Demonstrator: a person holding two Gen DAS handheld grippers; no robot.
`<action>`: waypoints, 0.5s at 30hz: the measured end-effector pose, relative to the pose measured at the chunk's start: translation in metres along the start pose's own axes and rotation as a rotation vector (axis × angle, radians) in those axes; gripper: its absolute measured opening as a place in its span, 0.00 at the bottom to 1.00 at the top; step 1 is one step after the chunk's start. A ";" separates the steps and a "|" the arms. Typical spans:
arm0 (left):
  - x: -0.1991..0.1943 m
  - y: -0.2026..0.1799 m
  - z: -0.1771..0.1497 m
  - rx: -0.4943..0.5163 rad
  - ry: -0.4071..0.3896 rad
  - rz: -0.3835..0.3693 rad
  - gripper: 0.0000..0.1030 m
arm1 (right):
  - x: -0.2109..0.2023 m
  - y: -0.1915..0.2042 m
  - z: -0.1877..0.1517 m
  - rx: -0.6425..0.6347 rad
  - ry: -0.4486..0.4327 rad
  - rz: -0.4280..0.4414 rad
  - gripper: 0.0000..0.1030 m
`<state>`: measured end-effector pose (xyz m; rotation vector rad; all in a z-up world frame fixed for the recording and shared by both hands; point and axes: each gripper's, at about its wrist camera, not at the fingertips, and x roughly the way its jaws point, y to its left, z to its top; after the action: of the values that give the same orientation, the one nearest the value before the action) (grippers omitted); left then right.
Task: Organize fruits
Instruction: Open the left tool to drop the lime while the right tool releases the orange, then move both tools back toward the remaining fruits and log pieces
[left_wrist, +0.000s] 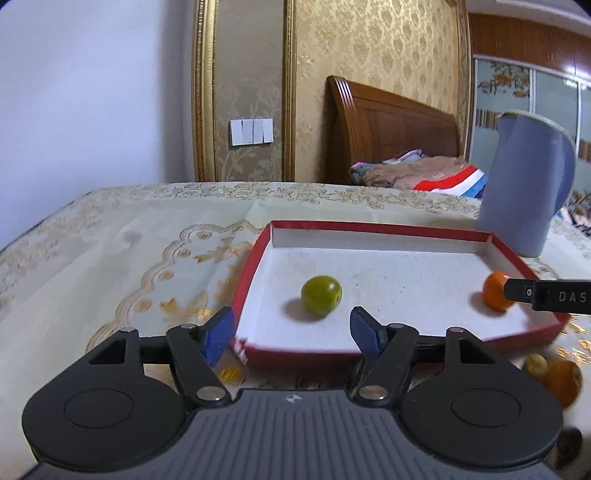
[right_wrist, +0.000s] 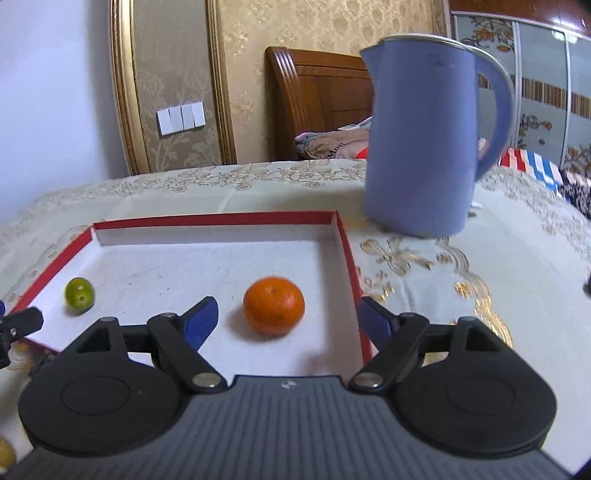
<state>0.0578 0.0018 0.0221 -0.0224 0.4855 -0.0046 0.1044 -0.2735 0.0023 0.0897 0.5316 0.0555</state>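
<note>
smooth round green fruit (left_wrist: 321, 295) and dimpled orange (right_wrist: 274, 305) lie apart on the white floor of the shallow red-rimmed cardboard tray (right_wrist: 214, 218); left gripper (left_wrist: 291, 334) and right gripper (right_wrist: 286, 325) jaws spread, pinching nothing

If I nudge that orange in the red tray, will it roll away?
Probably a little: the orange looks round and sits loose on the flat tray floor. The raised rim would likely stop it. Its skin looks firm, so a gentle push shouldn't hurt it.
</note>
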 end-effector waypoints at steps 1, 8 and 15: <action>-0.005 0.004 -0.003 -0.005 -0.006 -0.006 0.67 | -0.006 -0.002 -0.004 0.008 -0.005 0.006 0.82; -0.027 0.023 -0.019 -0.060 0.017 -0.027 0.67 | -0.037 -0.014 -0.030 0.030 -0.053 -0.010 0.82; -0.053 0.025 -0.047 0.000 0.051 -0.078 0.67 | -0.052 -0.024 -0.034 0.065 -0.098 -0.012 0.85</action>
<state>-0.0110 0.0268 0.0047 -0.0411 0.5351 -0.0816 0.0434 -0.2986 -0.0028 0.1518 0.4364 0.0219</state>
